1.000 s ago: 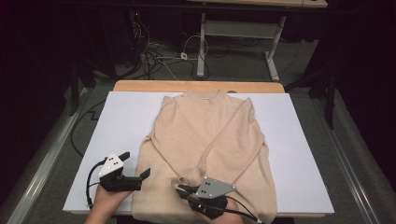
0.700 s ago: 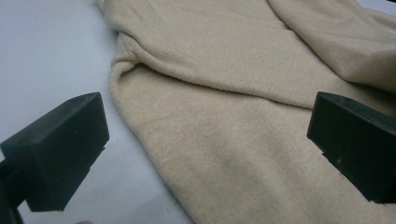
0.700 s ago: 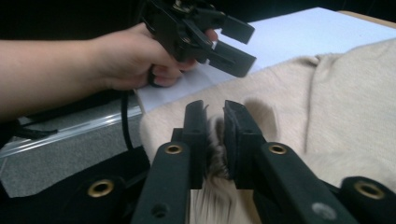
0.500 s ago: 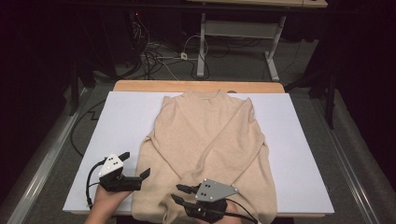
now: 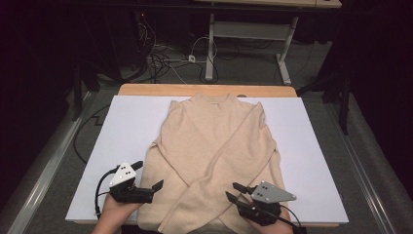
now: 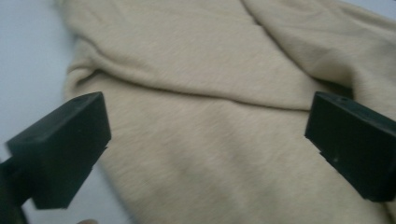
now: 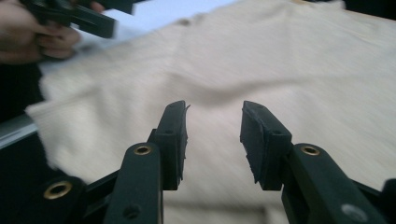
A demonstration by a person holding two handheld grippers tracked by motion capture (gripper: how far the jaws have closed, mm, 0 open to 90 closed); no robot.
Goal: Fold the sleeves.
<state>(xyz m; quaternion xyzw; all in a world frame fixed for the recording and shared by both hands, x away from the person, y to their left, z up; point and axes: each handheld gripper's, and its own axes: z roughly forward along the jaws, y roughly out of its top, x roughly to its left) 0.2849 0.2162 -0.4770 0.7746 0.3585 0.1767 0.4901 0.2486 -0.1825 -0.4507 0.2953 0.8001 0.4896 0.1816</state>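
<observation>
**Sweater flat on white table, both grippers at its hem**

Where the table [image 5: 316, 146] stands, its top is a smooth white sheet with a strip of pale wood showing along the far edge. Beyond it: dark room, grey floor, a tangle of cables [image 5: 165, 61], and the light metal frame of another desk [image 5: 253, 34].

Beige sweater [image 5: 219, 156] lies flat mid-table, collar toward the far edge, hem at the near edge. Both sleeves folded in across the body, crossing low on the front. Knit soft, fine, faintly fuzzy; shallow folds run across it in the left gripper view.

Left gripper [image 5: 155, 187] held low at the sweater's near left corner, pointing in over the fabric. Its blocky black jaws stand wide apart, nothing between them, cloth lying beneath.

Right gripper [image 5: 234, 191] sits at the near right part of the hem, grey three-cornered plate on top, pointing leftward. Its jaws have just been opening and now show a moderate gap; nothing is gripped, sweater beneath and beyond the pads [image 7: 175, 135].
</observation>
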